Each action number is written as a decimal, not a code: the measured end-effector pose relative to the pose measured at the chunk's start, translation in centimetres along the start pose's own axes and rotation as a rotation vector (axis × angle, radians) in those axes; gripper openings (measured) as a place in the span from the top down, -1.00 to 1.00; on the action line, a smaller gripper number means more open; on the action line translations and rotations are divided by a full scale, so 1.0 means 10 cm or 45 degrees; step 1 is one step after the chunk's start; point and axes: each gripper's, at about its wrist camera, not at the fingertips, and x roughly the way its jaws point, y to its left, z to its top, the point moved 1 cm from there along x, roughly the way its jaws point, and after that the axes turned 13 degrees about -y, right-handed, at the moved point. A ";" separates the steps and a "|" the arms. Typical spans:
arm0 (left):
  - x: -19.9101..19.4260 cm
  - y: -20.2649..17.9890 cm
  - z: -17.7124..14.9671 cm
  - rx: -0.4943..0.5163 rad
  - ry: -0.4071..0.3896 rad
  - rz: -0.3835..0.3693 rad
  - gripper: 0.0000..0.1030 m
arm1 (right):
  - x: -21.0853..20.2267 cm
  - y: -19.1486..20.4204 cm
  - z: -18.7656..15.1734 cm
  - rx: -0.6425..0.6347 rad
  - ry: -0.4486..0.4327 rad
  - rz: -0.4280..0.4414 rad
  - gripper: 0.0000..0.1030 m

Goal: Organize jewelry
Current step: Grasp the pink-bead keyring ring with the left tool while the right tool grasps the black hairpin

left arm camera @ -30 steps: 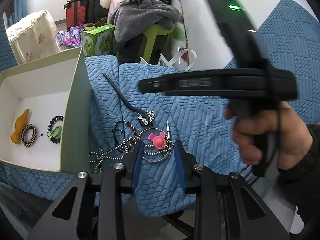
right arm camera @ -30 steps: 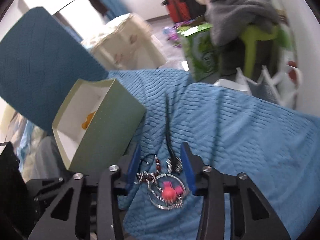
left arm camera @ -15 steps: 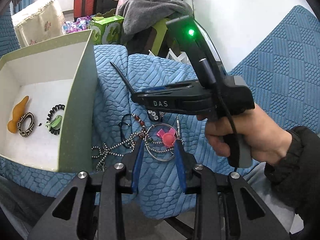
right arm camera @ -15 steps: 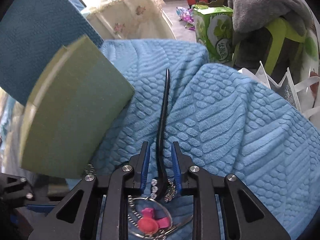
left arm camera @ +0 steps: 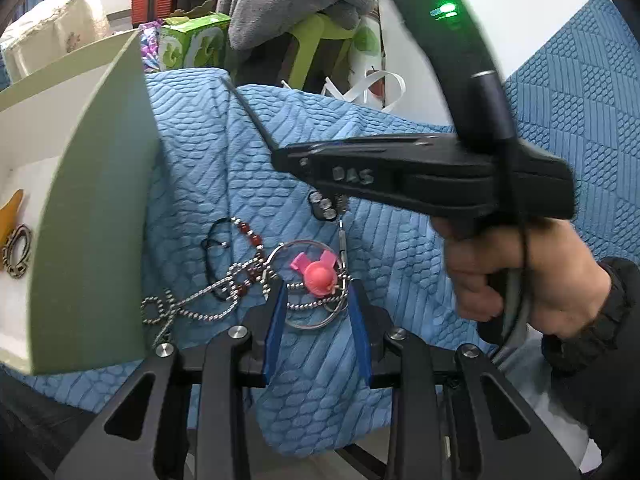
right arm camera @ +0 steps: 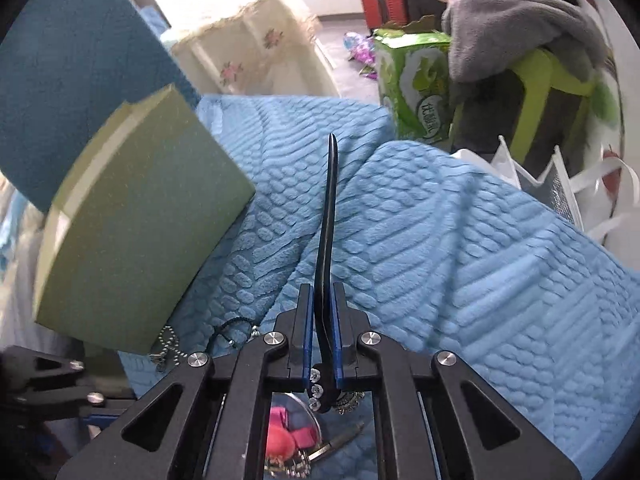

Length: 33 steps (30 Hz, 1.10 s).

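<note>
Jewelry (left arm camera: pixel 304 280) lies in a tangle on the blue blanket (left arm camera: pixel 400 264), at six o'clock in the left wrist view. There we see a wire ring with a pink charm (left arm camera: pixel 318 274), a bead chain (left arm camera: pixel 188 304) trailing toward eight o'clock, and a dark cord with red beads (left arm camera: pixel 248 236). The left gripper (left arm camera: pixel 316 308) stands over the ring with a blue pad on either side; the pads are apart and press on nothing that we can make out. At nine o'clock the green box (left arm camera: pixel 100 220) shows its white inside, holding an orange piece (left arm camera: pixel 10 212) and a patterned ring (left arm camera: pixel 16 248). From three o'clock a hand (left arm camera: pixel 524 276) brings in the right gripper (left arm camera: pixel 292 160), its tip on the black hairpin (left arm camera: pixel 256 120).

The right wrist view settles that grip: we see the right gripper (right arm camera: pixel 322 320) clamped on the hairpin (right arm camera: pixel 330 200), whose shaft runs up toward twelve o'clock while its rhinestone end (right arm camera: pixel 318 390) hangs below the pads. Here the box (right arm camera: pixel 132 240) shows only its green outer wall at nine o'clock, and the charm (right arm camera: pixel 288 432) peeks through at six o'clock.
</note>
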 end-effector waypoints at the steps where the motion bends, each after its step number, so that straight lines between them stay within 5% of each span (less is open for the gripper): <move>1: 0.02 -0.01 0.00 0.003 0.001 -0.003 0.38 | -0.04 -0.04 0.00 0.011 -0.009 -0.003 0.88; 17: 0.37 -0.14 -0.10 0.104 0.034 0.062 0.38 | -0.73 -0.45 -0.44 0.292 -0.085 -0.226 0.88; 24: 0.45 -0.16 -0.11 0.167 0.027 0.100 0.38 | -0.89 -0.34 -0.61 0.346 -0.069 -0.359 0.87; 33: 0.46 -0.13 -0.11 0.162 0.034 0.081 0.54 | -1.04 -0.21 -0.87 0.454 -0.040 -0.401 0.87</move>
